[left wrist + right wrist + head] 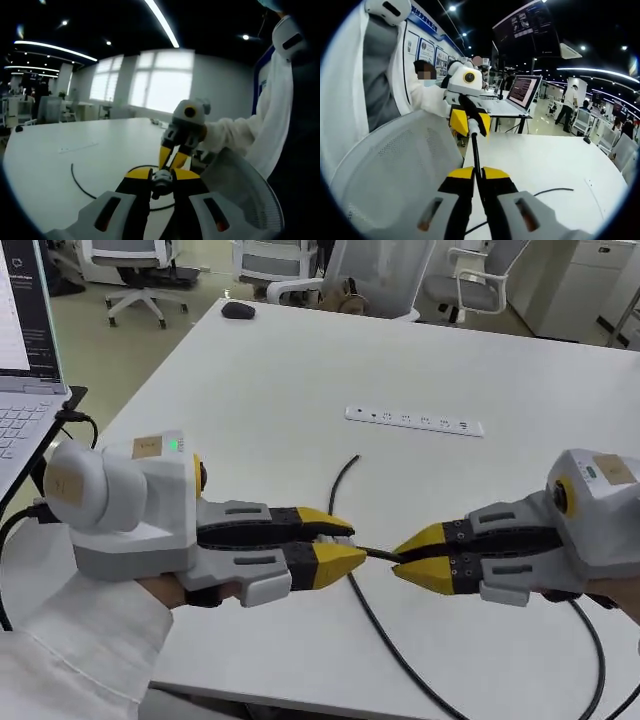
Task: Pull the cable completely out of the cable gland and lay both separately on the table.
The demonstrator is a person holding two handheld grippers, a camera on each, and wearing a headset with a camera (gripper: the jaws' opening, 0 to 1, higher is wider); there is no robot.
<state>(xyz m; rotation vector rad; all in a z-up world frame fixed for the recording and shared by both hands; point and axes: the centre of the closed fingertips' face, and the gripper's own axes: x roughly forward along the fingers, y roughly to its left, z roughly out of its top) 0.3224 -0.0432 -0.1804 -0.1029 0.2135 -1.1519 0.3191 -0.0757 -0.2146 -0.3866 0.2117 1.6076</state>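
**Head view: caught mid-pull, nothing laid down yet**

Saw the left gripper (352,540) and the right gripper (400,560) tip to tip, held just above the table (300,370) near its front edge. Found the left jaws clamped on the gland (161,178), a small pale-metal piece with its nose toward the other gripper. Found the right jaws pressed together on the black cable (475,150) just beside the gland, with a short bare stretch taut between the two tips. Traced the slack across the table under both grippers, one end lying loose short of the power strip (414,421).

Judged the step as the pull itself: both grips set, cable not yet out of the gland. Could not tell how much cable remained inside or behind the gland, hidden by the left jaws.

Judged the next move to call for firm clamps on both sides and a straight parting of the hands along the cable's own line, not across it. Expected a fresh right-hand grip close to the gland if one pull fell short. Then gland and cable down on bare table, well apart.
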